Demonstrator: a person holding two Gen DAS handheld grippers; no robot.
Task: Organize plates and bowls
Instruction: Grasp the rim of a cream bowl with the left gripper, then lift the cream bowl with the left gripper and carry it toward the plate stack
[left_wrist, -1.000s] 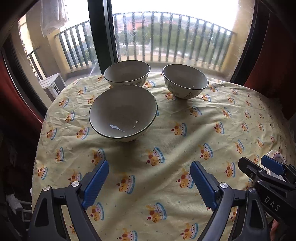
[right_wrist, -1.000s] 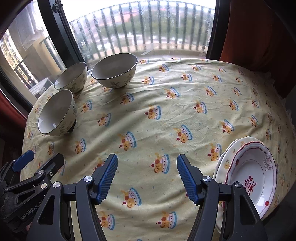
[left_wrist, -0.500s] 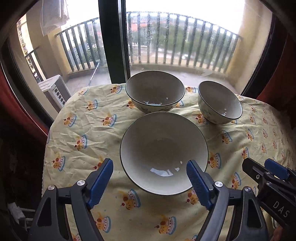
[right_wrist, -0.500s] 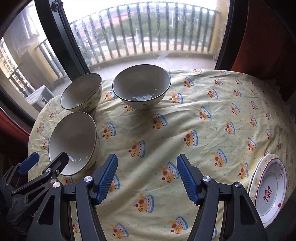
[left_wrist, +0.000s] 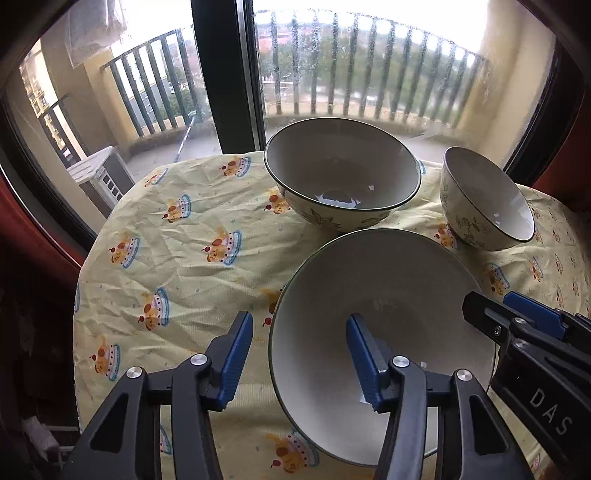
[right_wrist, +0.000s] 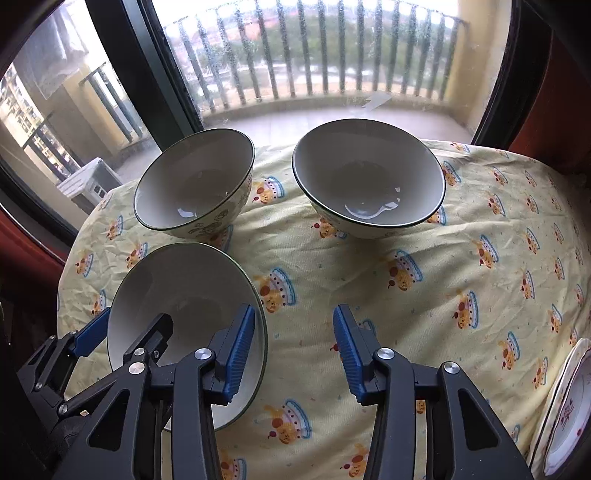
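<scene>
Round worktop (left_wrist: 177, 258) under a crinkled pale-yellow cotton cloth printed with small cake motifs. Three glazed ceramic bowls sit in a cluster toward the window side, all upright, grey-cream inside with a thin dark-green rim line and a leaf pattern on the outer wall.

Left wrist view: nearest bowl (left_wrist: 384, 295) fills the frame from centre to 5 o'clock – smooth, glossy, wide and shallow. Second bowl (left_wrist: 343, 170) at 12 o'clock, just behind it, rims near but not seen to touch. Third bowl (left_wrist: 487, 199) at 2 o'clock, smaller and deeper.

Left gripper (left_wrist: 299, 354): black frame, ribbed blue rubber pads. Its fingers (left_wrist: 236, 354) straddle the near-left rim of the nearest bowl, one pad outside over the cloth, the other inside the bowl. Fingers are closing; a gap shows between each pad and the rim – not clamped.

Right gripper (right_wrist: 293, 350): same build. Left pad overlaps the right rim of the nearest bowl in the right wrist view, right pad over bare cloth. Fingers closing, still apart; whether the rim lies between them I cannot tell.

White plate (right_wrist: 565, 410) with a scalloped red-lined edge and red floral print at 4 o'clock in the right wrist view, at the worktop's edge, well apart from the bowls.
</scene>
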